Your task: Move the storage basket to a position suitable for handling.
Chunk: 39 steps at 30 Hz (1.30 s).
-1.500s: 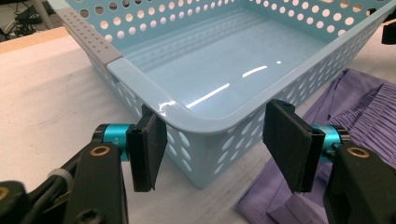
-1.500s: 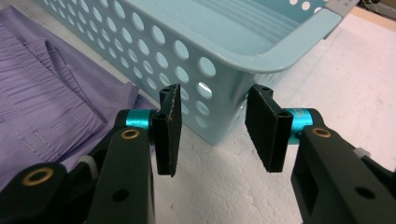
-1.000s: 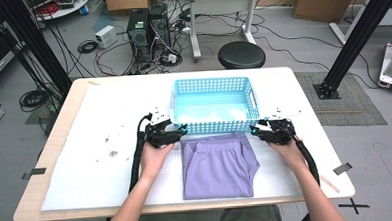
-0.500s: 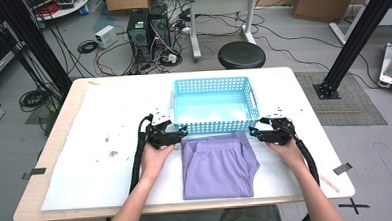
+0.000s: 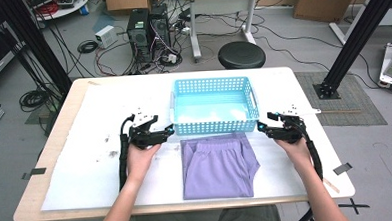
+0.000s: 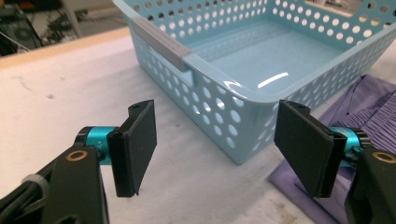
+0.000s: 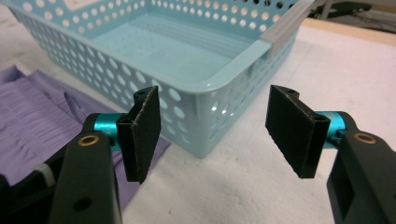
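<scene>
Left gripper (image 5: 169, 132): jaws spread and just been opening, nothing between them, near the basket's left front corner.
Basket (image 5: 214, 126): blue, on the table (image 5: 84, 115), mid-back.
Shorts (image 5: 217, 162): purple, folded flat, touching the basket's front.
Right gripper (image 5: 261, 127): jaws apart, empty, at the basket's right front corner.

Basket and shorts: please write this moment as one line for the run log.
left hand-held gripper: open, just opening, nothing between | right hand-held gripper: open, just opened, nothing between | basket: empty | shorts: folded, on table before basket
</scene>
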{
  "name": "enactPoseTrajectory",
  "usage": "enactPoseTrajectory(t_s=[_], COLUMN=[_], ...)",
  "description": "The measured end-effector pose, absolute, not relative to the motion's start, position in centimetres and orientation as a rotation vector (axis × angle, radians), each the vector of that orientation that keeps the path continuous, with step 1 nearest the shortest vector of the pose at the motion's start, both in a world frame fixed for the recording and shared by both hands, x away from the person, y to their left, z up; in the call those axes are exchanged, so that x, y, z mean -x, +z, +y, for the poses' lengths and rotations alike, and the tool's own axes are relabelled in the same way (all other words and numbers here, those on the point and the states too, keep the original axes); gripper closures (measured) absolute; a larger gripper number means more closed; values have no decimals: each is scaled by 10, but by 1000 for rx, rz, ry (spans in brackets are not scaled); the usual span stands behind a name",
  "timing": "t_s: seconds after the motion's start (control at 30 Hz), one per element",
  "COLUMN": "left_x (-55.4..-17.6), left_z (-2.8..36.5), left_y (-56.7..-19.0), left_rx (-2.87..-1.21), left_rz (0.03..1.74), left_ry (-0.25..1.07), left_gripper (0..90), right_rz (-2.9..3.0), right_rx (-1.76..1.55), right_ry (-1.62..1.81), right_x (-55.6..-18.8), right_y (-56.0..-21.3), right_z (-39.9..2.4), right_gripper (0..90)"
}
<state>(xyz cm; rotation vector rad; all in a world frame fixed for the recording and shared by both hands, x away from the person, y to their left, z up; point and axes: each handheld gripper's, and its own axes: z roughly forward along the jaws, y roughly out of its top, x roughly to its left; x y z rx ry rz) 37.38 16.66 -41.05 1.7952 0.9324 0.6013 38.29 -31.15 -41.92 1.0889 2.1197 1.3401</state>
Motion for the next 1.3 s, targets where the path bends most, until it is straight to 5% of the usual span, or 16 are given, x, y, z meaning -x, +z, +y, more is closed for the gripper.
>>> enactPoseTrajectory(t_s=[0.4, 0.77, 1.3], left_x=[-350, -334, -325], left_z=[201, 218, 219], left_y=[-416, -432, -425], left_rx=[-1758, -1718, -1740], left_rz=[823, 872, 861], left_ry=[756, 691, 627], left_gripper=[299, 233, 234], right_rz=[1968, 1895, 1991], right_rx=[-1141, -1152, -1045], right_ry=[1511, 1463, 1425], right_x=[-366, -359, -356], right_y=[-423, -423, -412], right_z=[-337, -350, -328], right_gripper=[352, 200, 200])
